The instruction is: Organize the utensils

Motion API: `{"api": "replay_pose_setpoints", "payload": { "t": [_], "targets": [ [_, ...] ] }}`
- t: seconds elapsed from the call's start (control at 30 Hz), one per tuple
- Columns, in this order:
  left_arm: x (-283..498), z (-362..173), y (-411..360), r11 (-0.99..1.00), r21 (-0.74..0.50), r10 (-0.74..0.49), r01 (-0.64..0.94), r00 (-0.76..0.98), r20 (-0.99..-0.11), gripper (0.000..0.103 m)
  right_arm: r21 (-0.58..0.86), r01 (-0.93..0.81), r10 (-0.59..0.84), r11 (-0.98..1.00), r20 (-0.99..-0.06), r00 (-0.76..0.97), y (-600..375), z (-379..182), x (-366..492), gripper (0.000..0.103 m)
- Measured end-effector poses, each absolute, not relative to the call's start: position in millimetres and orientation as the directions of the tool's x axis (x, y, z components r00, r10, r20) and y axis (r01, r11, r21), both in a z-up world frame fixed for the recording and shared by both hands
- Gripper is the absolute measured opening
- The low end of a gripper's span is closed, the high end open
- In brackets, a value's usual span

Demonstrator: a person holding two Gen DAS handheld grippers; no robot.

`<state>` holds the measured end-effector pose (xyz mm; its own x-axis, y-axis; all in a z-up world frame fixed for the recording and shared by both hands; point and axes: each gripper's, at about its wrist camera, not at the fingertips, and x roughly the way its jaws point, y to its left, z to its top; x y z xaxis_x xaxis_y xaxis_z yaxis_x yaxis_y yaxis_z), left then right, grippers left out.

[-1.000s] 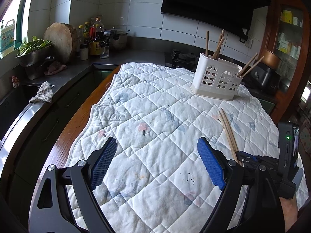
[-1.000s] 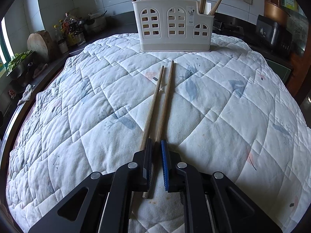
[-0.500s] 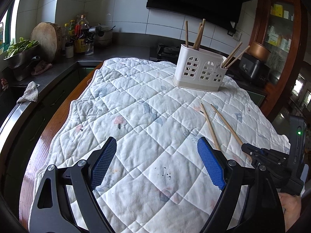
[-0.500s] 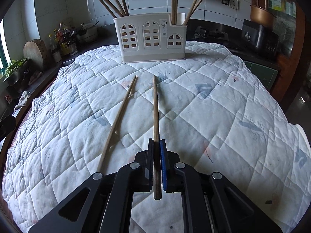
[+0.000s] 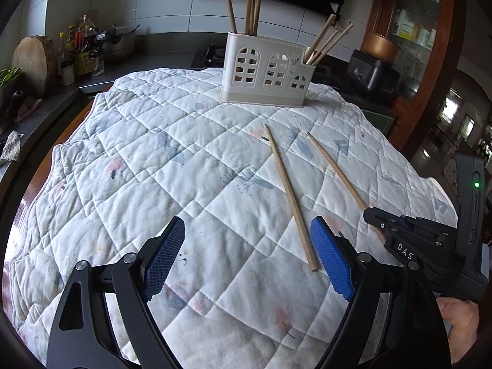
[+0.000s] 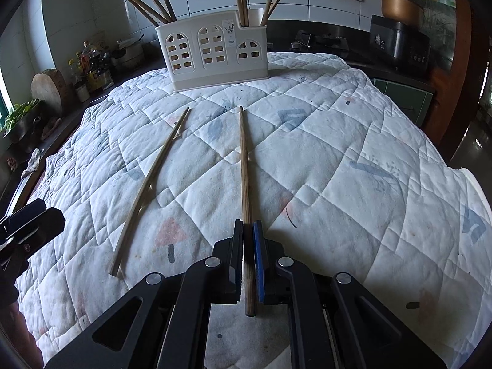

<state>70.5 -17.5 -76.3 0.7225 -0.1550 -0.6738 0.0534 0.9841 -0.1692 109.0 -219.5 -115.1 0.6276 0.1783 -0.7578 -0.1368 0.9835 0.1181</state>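
Note:
A white utensil holder [image 5: 267, 70] [image 6: 212, 53] with several chopsticks in it stands at the far side of the quilted cloth. My right gripper [image 6: 247, 233] [image 5: 376, 218] is shut on one wooden chopstick [image 6: 244, 166] [image 5: 335, 166], which points toward the holder. A second chopstick [image 5: 289, 196] [image 6: 150, 184] lies loose on the cloth to its left. My left gripper [image 5: 246, 261] is open and empty above the near cloth; its right fingertip [image 5: 330, 263] is beside the loose chopstick's near end.
The quilted cloth [image 5: 153, 160] covers a wooden table. A dark counter [image 5: 46, 104] at left holds bottles, a wooden block and a bowl of greens. A black appliance [image 6: 398, 43] and a wooden cabinet [image 5: 415, 46] stand at right.
My right gripper has lifted one chopstick away from the other, so the pair now lies spread apart. My left gripper has moved right, toward the loose chopstick.

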Motion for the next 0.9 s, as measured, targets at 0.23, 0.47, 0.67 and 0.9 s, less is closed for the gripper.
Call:
{"api": "replay_pose_setpoints", "payload": {
  "t": [0.23, 0.47, 0.67, 0.9],
  "targets": [
    [83.2, -85.0, -35.3, 0.980, -0.181, -0.187, 0.083, 0.695, -0.695, 0.078, 0.125, -0.129, 0.178, 0.984, -0.759, 0.626, -229.0, -114.5, 104.9, 0.007],
    [101.0, -94.9, -51.3, 0.967, -0.225, -0.250, 0.124, 0.652, -0.716, 0.053, 0.151, -0.108, 0.186, 0.983, -0.759, 0.624, -244.2, -116.4, 102.3, 0.008],
    [113.4, -105.0, -64.2, 0.963, -0.236, -0.265, 0.132, 0.621, -0.738, 0.036, 0.155, -0.108, 0.188, 0.982, -0.759, 0.624, -246.1, -116.4, 101.4, 0.009],
    [118.4, -111.5, -74.6, 0.979, -0.172, -0.201, 0.107, 0.617, -0.761, 0.030, 0.148, -0.112, 0.186, 0.983, -0.763, 0.620, -243.4, -116.6, 98.8, 0.011]
  ]
}}
